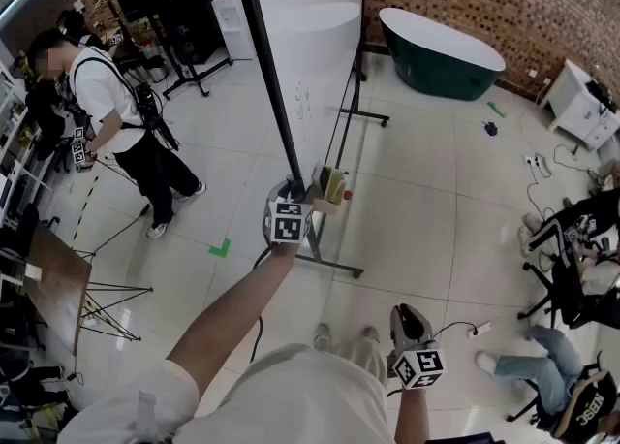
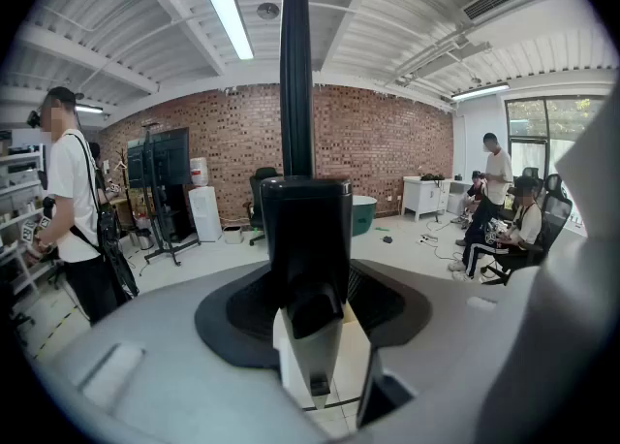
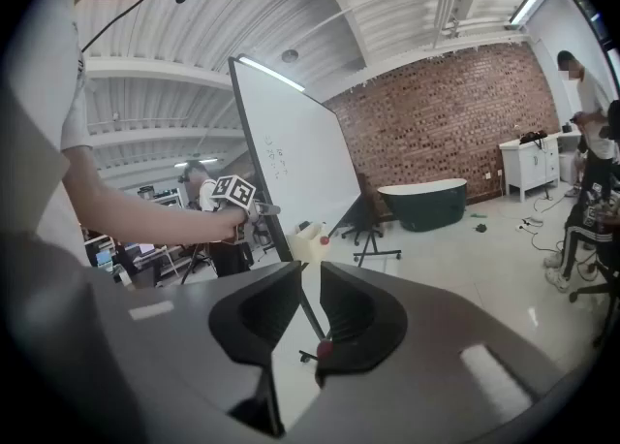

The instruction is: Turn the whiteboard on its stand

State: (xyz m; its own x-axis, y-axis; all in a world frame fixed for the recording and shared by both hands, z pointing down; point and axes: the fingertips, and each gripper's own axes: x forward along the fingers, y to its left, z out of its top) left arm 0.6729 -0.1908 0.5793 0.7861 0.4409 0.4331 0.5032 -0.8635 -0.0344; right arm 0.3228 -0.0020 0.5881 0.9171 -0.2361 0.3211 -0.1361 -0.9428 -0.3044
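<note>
Right gripper (image 1: pixel 407 318) hangs low near the body, jaws slightly apart and empty, well apart from the one whiteboard (image 1: pixel 315 54). Left gripper (image 1: pixel 290 190) is clamped on the board's black edge frame (image 1: pixel 268 74), above the stand (image 1: pixel 334 263). Head view cuts off the board's top.

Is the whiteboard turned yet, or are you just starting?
Done: the left hand-held gripper is clamped on the whiteboard's black frame. In hand: turning the whiteboard on its stand; how far round it is, I can't tell. Left: finishing the turn and letting go. The right hand-held gripper hangs empty.
</note>
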